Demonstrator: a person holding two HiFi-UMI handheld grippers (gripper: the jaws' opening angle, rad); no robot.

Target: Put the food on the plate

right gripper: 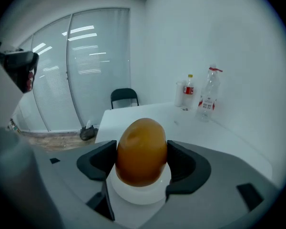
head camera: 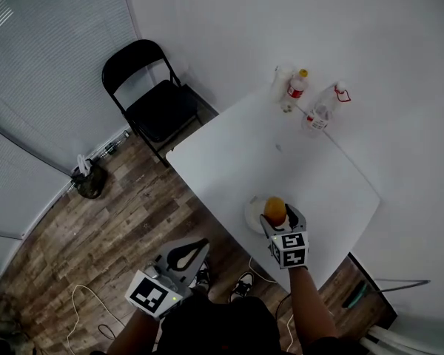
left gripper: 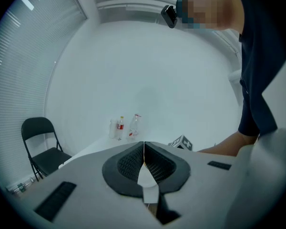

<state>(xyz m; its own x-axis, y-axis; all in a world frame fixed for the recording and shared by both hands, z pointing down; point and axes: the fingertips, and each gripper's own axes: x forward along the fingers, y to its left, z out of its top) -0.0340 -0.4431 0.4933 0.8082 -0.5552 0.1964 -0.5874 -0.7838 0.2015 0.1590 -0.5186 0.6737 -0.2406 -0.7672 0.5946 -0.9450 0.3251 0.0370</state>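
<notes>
An orange-brown, egg-shaped piece of food (right gripper: 140, 150) (head camera: 274, 210) sits between the jaws of my right gripper (right gripper: 142, 159) (head camera: 277, 217), which is shut on it. Right under it lies a small white plate (right gripper: 139, 194) (head camera: 254, 214) near the front edge of the white table (head camera: 281, 161). Whether the food touches the plate I cannot tell. My left gripper (head camera: 183, 255) (left gripper: 144, 157) hangs off the table's front left over the wooden floor, shut with nothing between its pads.
Two plastic bottles (head camera: 297, 87) (head camera: 322, 109) and a clear cup (head camera: 280, 83) stand at the table's far corner by the wall. A black folding chair (head camera: 155, 98) stands on the floor at the left. A dark bag (head camera: 89, 180) lies by the window blinds.
</notes>
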